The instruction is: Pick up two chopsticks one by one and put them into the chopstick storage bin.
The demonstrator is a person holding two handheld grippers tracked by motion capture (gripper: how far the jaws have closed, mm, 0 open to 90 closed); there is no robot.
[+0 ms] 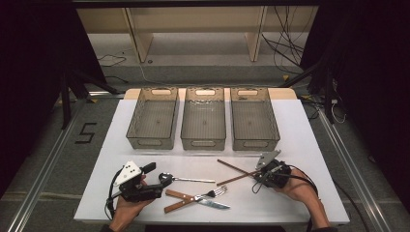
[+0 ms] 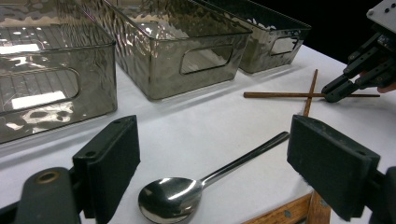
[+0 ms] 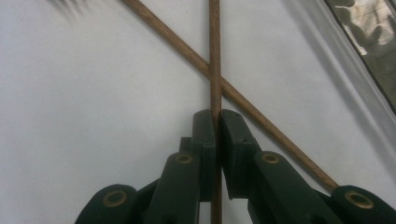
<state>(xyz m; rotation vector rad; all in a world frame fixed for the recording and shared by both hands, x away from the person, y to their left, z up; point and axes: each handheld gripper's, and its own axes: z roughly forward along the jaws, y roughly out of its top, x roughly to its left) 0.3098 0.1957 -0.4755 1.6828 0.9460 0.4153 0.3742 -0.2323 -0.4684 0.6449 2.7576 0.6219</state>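
Two brown chopsticks lie crossed on the white table at the right. My right gripper (image 1: 257,175) (image 3: 217,123) is shut on one chopstick (image 1: 232,166) (image 3: 215,56), which runs straight out between the pads; the other chopstick (image 1: 232,180) (image 3: 173,39) crosses it just ahead of the tips. The left gripper view has that gripper (image 2: 334,92) at the held chopstick (image 2: 280,94). My left gripper (image 1: 162,181) (image 2: 222,161) stands open at the front left, its pads on either side of the bowl of a steel spoon (image 1: 193,180) (image 2: 173,200) without touching it.
Three smoky clear bins (image 1: 151,142) (image 1: 203,143) (image 1: 255,144) stand in a row at the back of the table. A fork (image 1: 212,194) and a knife (image 1: 212,204) with wooden handles lie crossed near the front edge, right of my left gripper.
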